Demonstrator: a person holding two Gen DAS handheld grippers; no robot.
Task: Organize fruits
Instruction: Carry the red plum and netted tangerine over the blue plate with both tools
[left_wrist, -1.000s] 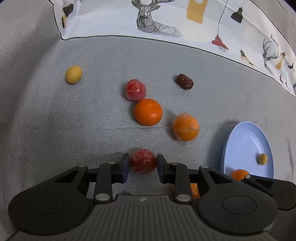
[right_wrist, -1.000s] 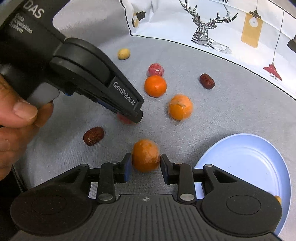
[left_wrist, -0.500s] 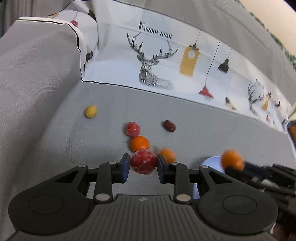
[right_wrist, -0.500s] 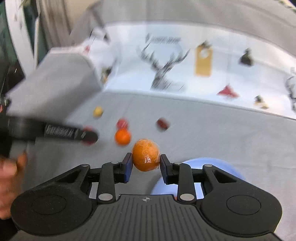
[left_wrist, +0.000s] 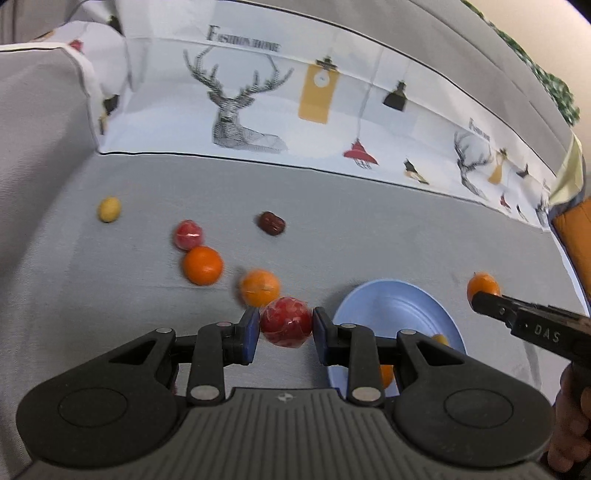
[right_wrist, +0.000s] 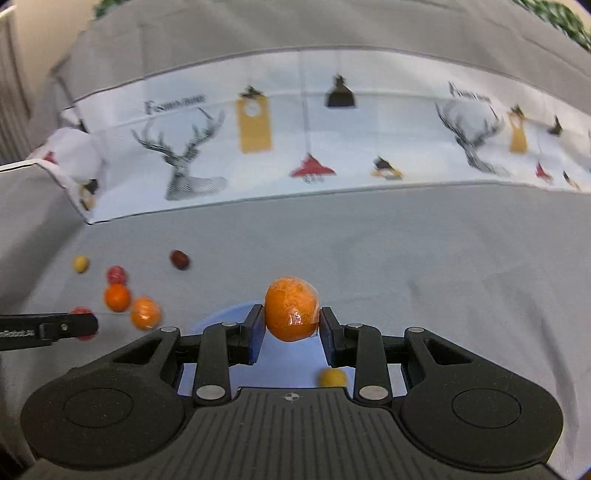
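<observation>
- My left hand-held gripper is clamped on a round red fruit in clear wrap, held above the grey cloth-covered surface, at 9 o'clock from the pale blue round plate.
- My right hand-held gripper is clamped on a wrapped orange mandarin, over the plate.
- Done: a small yellow fruit and an orange one sit on the plate.
- Left, I judge: both carried fruits, plus five loose on the cloth at 10 o'clock.

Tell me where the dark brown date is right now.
In the left wrist view the dark brown date lies on the grey cloth, up and right of the red wrapped fruit, apart from it.
</observation>
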